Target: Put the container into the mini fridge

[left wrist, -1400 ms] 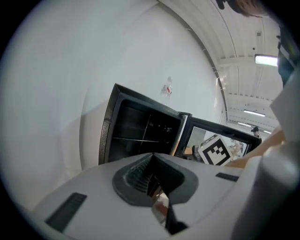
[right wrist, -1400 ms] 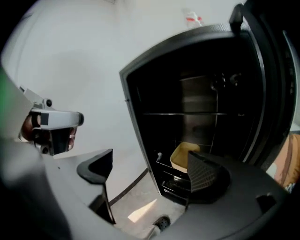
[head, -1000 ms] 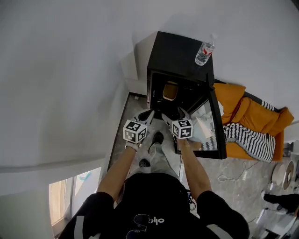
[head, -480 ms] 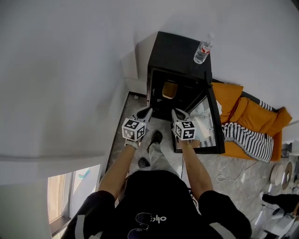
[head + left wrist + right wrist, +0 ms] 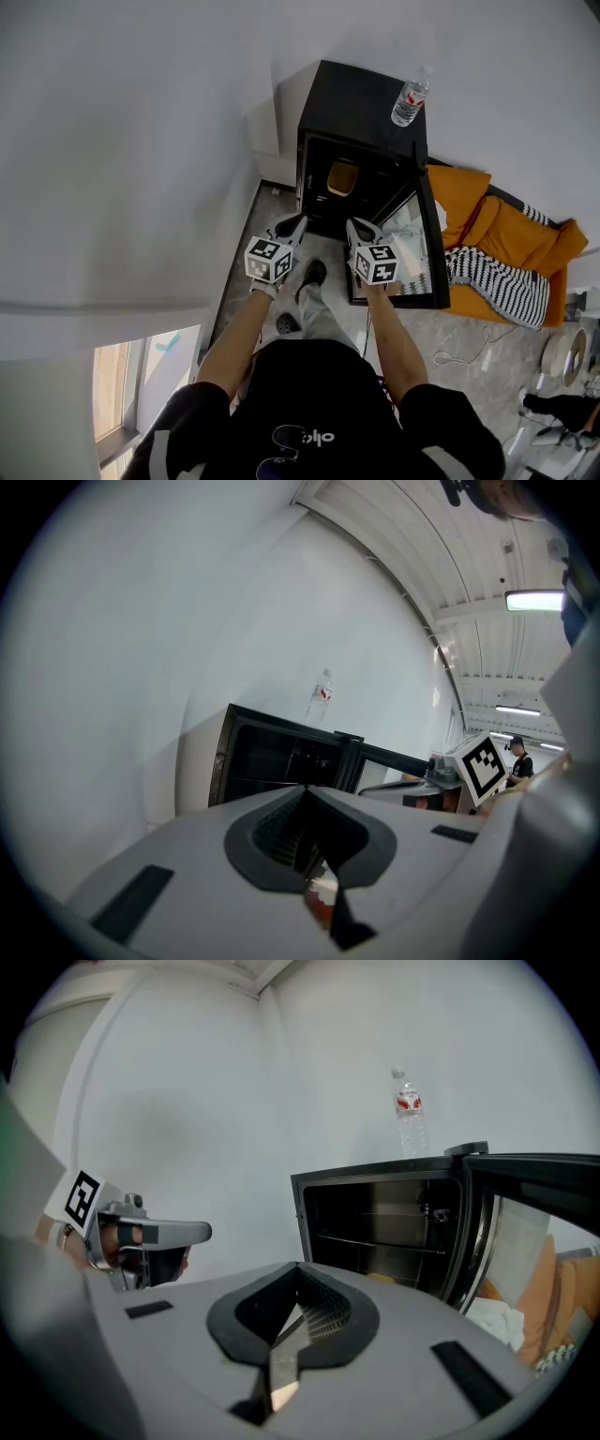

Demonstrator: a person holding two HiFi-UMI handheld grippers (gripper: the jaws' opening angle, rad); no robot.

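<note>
The black mini fridge (image 5: 361, 112) stands against the wall with its door (image 5: 427, 244) swung open to the right. A yellowish container (image 5: 342, 178) sits inside on the fridge's shelf, and shows as a pale yellow edge, the container (image 5: 394, 1281), in the right gripper view. My left gripper (image 5: 292, 225) and right gripper (image 5: 359, 228) are side by side in front of the opening, a short way back from it. Both are shut with nothing between their jaws, as the left gripper (image 5: 305, 794) and right gripper (image 5: 298, 1269) show in their own views.
A water bottle (image 5: 411, 97) stands on top of the fridge. An orange sofa (image 5: 511, 234) with a striped blanket (image 5: 497, 281) lies just right of the open door. A white wall runs along the left. A cable (image 5: 464, 354) lies on the floor.
The right gripper's jaws have gone from open to shut, empty. Both grippers have drawn back slightly from the fridge opening. The container stays inside.
</note>
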